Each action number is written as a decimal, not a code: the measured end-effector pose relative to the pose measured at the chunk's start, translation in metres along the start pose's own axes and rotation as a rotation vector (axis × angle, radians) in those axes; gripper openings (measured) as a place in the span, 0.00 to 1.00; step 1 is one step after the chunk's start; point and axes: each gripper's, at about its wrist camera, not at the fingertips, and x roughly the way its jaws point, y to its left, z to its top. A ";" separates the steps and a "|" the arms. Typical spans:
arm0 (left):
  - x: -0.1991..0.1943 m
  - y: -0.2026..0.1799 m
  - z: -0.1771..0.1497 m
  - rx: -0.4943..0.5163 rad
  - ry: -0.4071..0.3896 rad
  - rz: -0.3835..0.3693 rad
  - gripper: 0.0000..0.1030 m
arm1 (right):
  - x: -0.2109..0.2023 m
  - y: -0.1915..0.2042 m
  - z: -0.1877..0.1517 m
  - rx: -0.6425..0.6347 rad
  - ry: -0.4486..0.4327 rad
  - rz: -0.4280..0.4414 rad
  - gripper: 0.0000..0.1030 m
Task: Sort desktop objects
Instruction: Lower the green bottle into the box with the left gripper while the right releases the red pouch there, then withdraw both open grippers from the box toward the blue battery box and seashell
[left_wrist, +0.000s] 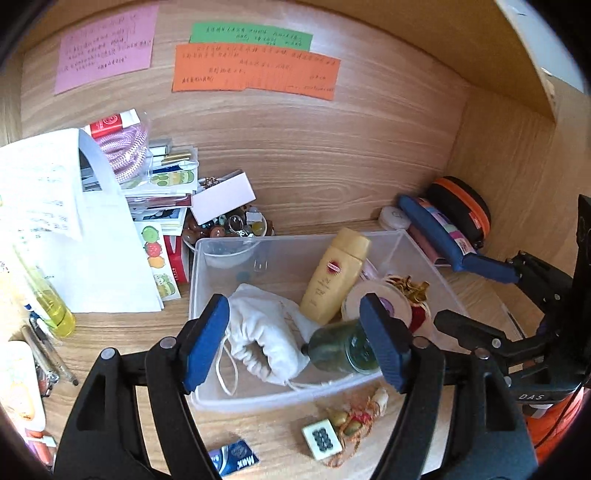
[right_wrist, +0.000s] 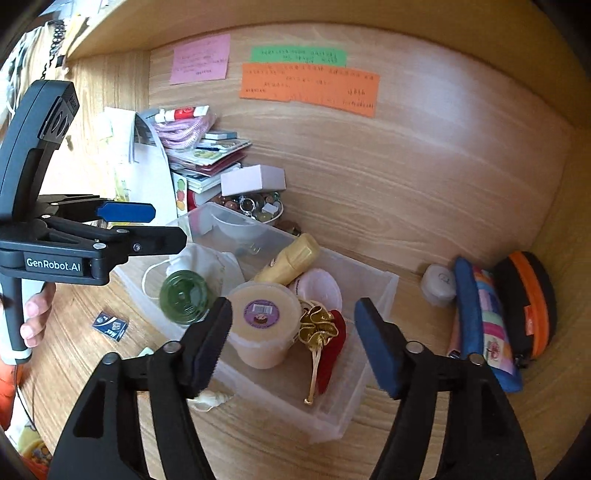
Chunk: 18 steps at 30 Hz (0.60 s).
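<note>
A clear plastic bin (left_wrist: 221, 400) (right_wrist: 384, 288) sits on the wooden desk. It holds a white drawstring pouch (left_wrist: 264, 332), a yellow lotion bottle (left_wrist: 334, 277) (right_wrist: 291, 260), a green glass jar (left_wrist: 341, 349) (right_wrist: 184, 297), a round tub with a purple label (right_wrist: 264, 325) and a gold and red ornament (right_wrist: 325, 332). My left gripper (left_wrist: 295, 343) is open just above the bin's near side, over the pouch and jar. My right gripper (right_wrist: 293, 345) is open above the tub and ornament; it also shows in the left wrist view (left_wrist: 480, 258).
A mahjong tile (left_wrist: 320, 439) with a tasselled charm and a small blue packet (left_wrist: 232, 461) lie in front of the bin. Papers, sticker sheets and a bowl of beads (left_wrist: 229, 225) crowd the left. Pencil cases (right_wrist: 484, 321) and a round white case (right_wrist: 437, 284) lie right. Sticky notes hang on the back wall.
</note>
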 end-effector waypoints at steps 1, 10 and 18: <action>-0.003 -0.001 -0.001 0.005 0.000 -0.001 0.71 | -0.003 0.002 -0.001 -0.003 -0.004 -0.003 0.69; -0.035 -0.009 -0.024 0.040 -0.010 0.007 0.92 | -0.026 0.021 -0.015 0.006 -0.008 -0.015 0.79; -0.046 0.002 -0.047 0.040 0.019 0.047 0.93 | -0.037 0.035 -0.033 0.040 0.008 0.037 0.79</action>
